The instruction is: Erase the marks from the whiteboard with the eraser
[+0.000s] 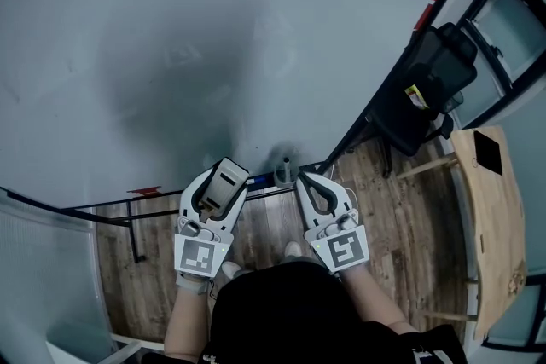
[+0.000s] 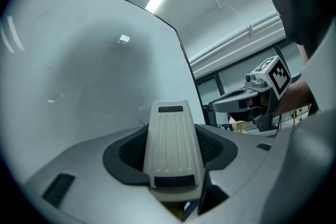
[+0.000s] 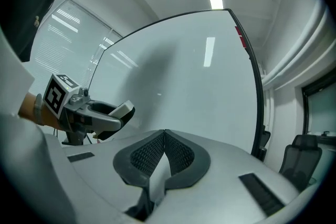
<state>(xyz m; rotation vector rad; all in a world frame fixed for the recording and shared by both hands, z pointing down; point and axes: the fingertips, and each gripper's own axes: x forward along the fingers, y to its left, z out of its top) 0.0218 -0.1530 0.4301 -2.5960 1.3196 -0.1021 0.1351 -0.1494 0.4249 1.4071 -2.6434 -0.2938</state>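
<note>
The whiteboard [image 1: 213,30] fills the upper head view; it looks blank apart from faint smears, and a shadow lies on it. A pale grey eraser [image 1: 225,181] sits lengthwise between the jaws of my left gripper [image 1: 223,175], which is shut on it just in front of the board's lower edge. In the left gripper view the ribbed eraser [image 2: 173,144] stands between the dark pads, with the board [image 2: 89,76] beyond. My right gripper [image 1: 304,177] is beside it, shut with nothing held; its tips [image 3: 165,134] meet in the right gripper view, facing the whiteboard [image 3: 184,76].
A small dark object and a blue marker [image 1: 284,173] rest on the board's ledge between the grippers. A black office chair [image 1: 431,89] stands at right beside a wooden table [image 1: 490,226]. The board's black stand frame [image 1: 128,217] crosses the wooden floor at lower left.
</note>
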